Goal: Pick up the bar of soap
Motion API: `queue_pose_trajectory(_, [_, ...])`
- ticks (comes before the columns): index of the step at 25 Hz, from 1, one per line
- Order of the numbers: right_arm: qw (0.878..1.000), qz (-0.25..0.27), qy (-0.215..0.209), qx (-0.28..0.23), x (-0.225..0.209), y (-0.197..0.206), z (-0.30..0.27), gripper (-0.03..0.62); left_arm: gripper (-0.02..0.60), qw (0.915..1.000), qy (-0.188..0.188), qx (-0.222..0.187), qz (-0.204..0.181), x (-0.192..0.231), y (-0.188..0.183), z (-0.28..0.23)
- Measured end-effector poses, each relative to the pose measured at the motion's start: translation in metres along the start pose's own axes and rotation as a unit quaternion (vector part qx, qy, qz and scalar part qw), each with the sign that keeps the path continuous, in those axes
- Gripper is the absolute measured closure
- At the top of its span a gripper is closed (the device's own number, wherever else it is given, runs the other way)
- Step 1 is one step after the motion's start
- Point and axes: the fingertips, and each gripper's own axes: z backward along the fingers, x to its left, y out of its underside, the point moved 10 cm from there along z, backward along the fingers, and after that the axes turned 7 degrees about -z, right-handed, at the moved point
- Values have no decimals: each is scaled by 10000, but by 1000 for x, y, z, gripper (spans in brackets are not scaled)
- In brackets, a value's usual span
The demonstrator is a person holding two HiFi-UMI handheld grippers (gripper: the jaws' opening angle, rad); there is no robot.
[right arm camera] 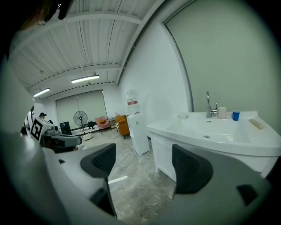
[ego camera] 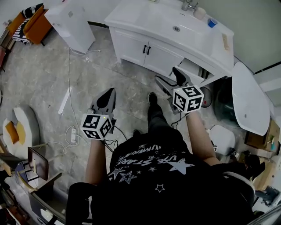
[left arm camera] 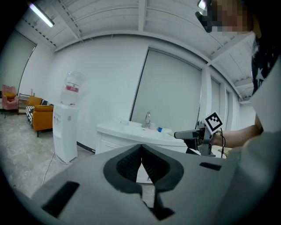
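The bar of soap (ego camera: 225, 41) is a pale beige block lying on the right end of the white vanity top (ego camera: 149, 19); the right gripper view shows it as the soap (right arm camera: 256, 124) at the counter's near right corner. My right gripper (ego camera: 170, 79) hangs in front of the vanity, below the counter, jaws spread wide with nothing between them (right arm camera: 142, 165). My left gripper (ego camera: 106, 100) is held lower and to the left over the floor, its pads (left arm camera: 141, 165) pressed together and empty. Neither gripper touches the soap.
A faucet (ego camera: 189, 5), a white cup (ego camera: 199, 13) and a blue cup (ego camera: 212, 22) stand behind the basin. A water dispenser (ego camera: 70, 19) and an orange sofa (ego camera: 35, 24) are at the left. Cables and a power strip (ego camera: 73, 134) lie on the floor.
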Motion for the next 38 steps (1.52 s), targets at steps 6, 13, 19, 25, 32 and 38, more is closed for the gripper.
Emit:
queue_pose_trajectory(6, [9999, -119, -115, 7, -49, -24, -58, 187, 572, 9996, -261, 116, 27, 28, -8, -53])
queue_pose_trajectory(13, [9996, -71, -258, -7, -117, -81, -128, 187, 572, 9988, -466, 125, -11, 57, -38, -136])
queue_pose_trajectory(19, [9987, -75, -508, -17, -174, -130, -182, 189, 572, 9973, -732, 103, 10, 74, -65, -202])
queue_pose_trajectory(25, [9970, -65, -765, -33, -221, -166, -220, 191, 572, 9962, -860, 44, -139, 80, -91, -265])
queue_pose_trajectory(32, [9961, -78, -877, 55, -266, -188, -251, 192, 572, 9960, -855, 34, -255, 78, -112, -322])
queue_pose_trajectory(38, [9947, -132, -1016, 129, -275, -192, -269, 194, 572, 9958, -851, 82, -322, 84, -122, -334])
